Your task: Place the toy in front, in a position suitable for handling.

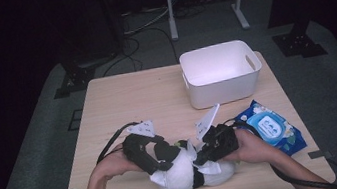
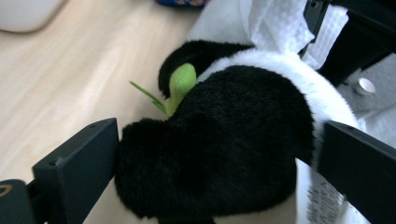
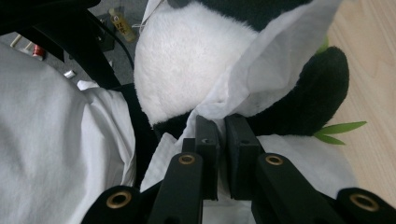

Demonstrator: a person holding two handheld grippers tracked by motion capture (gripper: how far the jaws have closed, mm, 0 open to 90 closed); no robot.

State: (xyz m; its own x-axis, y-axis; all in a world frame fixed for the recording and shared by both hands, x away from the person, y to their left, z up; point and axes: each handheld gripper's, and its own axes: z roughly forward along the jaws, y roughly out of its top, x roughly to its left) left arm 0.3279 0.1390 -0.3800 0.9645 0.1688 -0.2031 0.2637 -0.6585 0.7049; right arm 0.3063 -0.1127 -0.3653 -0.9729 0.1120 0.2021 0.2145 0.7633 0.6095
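hiding most of the plush panda [image 1: 178, 174], white wipe [image 1: 208, 168].

**Bright table, dark room**

Light fell from above onto the table [image 1: 122, 101], while the room around it sank into near-black. The white bin [image 1: 220, 72] glowed, slightly overexposed inside. The high view was soft and grainy. In both gripper views the near black fingers [image 2: 74, 172] blurred, and white fur [image 3: 182, 60] looked washed out.

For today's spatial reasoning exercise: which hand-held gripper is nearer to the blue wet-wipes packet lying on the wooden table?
Right. The right hand-held gripper works at the panda plush just beside the blue wet-wipes packet; the left hand-held gripper sits beyond the plush, farther from it.
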